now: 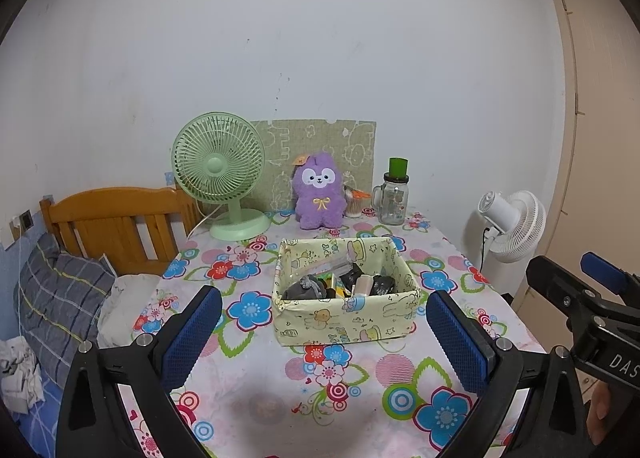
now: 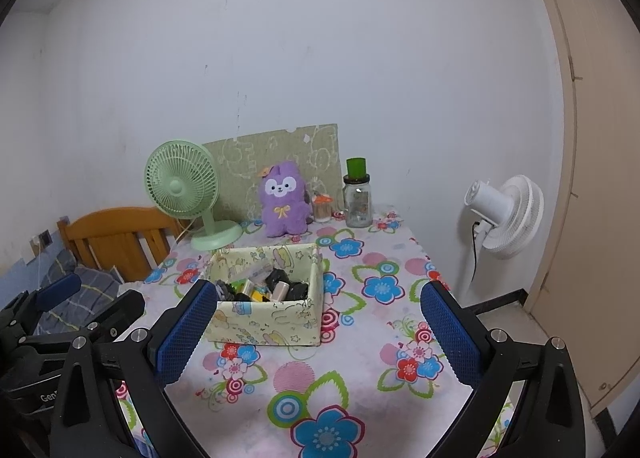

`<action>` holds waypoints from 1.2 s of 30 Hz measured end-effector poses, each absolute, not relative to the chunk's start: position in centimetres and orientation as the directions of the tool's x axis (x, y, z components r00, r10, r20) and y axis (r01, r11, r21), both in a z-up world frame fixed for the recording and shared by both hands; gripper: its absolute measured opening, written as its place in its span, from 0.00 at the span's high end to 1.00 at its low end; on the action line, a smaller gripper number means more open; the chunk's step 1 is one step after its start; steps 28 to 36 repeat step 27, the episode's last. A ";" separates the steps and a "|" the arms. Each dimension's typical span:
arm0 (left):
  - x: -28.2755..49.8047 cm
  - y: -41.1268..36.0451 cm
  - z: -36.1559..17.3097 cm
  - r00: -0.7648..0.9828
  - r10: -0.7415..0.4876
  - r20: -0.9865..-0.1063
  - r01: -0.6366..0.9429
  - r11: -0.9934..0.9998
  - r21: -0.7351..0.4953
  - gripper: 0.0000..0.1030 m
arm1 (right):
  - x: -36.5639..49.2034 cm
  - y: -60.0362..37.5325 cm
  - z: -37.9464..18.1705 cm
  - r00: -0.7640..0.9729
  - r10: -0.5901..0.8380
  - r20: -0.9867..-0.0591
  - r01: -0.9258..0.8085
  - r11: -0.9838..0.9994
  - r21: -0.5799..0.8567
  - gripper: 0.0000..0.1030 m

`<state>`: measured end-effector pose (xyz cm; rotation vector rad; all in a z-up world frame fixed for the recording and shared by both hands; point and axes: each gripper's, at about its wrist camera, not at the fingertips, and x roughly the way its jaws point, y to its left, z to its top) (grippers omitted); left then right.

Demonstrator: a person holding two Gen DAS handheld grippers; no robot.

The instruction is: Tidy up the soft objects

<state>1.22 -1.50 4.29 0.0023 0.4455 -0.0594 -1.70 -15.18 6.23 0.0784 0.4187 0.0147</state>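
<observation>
Hovering over the tabletop's near edge: left gripper, right gripper, jaws gaping wide, gripping nothing. Sitting mid-tabletop, fabric box holding dark soft bits. Standing at the far edge: purple plush, between green fan and glass jar.

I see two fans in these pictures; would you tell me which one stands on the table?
The green fan, at the table's far left corner beside the purple plush toy. The white fan stands on the floor, past the table's right edge.
</observation>
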 end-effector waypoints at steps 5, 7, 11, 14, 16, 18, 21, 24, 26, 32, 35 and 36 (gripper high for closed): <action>1.4 -1.4 4.2 0.900 -0.056 -0.433 0.056 0.998 -0.014 0.00 | -1.7 -15.2 6.2 0.913 0.030 -0.407 0.002 0.997 0.080 0.00; 1.5 -1.4 4.1 0.898 -0.057 -0.436 0.056 0.998 -0.015 0.00 | -1.6 -15.2 6.1 0.912 0.030 -0.409 0.003 0.997 0.079 0.00; 1.6 -1.4 4.0 0.896 -0.054 -0.440 0.055 0.998 -0.011 0.00 | -1.5 -15.1 5.9 0.909 0.030 -0.415 0.004 0.997 0.081 0.00; 1.6 -1.5 4.0 0.896 -0.056 -0.440 0.055 0.998 -0.014 0.00 | -1.4 -15.1 5.8 0.908 0.032 -0.418 0.005 0.996 0.086 0.00; 1.8 -1.5 3.8 0.895 -0.057 -0.442 0.056 0.998 -0.015 0.00 | -1.4 -15.2 5.8 0.908 0.030 -0.419 0.006 0.996 0.085 0.00; 1.9 -1.4 3.7 0.894 -0.057 -0.445 0.056 0.998 -0.015 0.00 | -1.3 -15.2 5.7 0.907 0.029 -0.421 0.007 0.996 0.084 0.00; 1.9 -1.5 3.7 0.894 -0.056 -0.444 0.055 0.998 -0.014 0.00 | -1.1 -15.2 5.6 0.905 0.031 -0.424 0.007 0.996 0.086 0.00; 2.0 -1.4 3.6 0.894 -0.056 -0.445 0.055 0.998 -0.015 0.00 | -1.1 -15.2 5.6 0.905 0.031 -0.425 0.006 0.996 0.086 0.00; 2.0 -1.4 3.5 0.894 -0.056 -0.445 0.054 0.998 -0.016 0.00 | -1.0 -15.1 5.5 0.904 0.031 -0.426 0.006 0.996 0.086 0.00; 2.0 -1.4 3.5 0.893 -0.055 -0.446 0.054 0.998 -0.016 0.00 | -1.0 -15.1 5.5 0.904 0.032 -0.427 0.006 0.996 0.086 0.00; 2.0 -1.4 3.5 0.893 -0.055 -0.446 0.054 0.998 -0.016 0.00 | -1.0 -15.1 5.5 0.904 0.032 -0.427 0.006 0.996 0.086 0.00; 2.0 -1.4 3.5 0.893 -0.055 -0.446 0.054 0.998 -0.016 0.00 | -1.0 -15.1 5.5 0.904 0.032 -0.427 0.006 0.996 0.086 0.00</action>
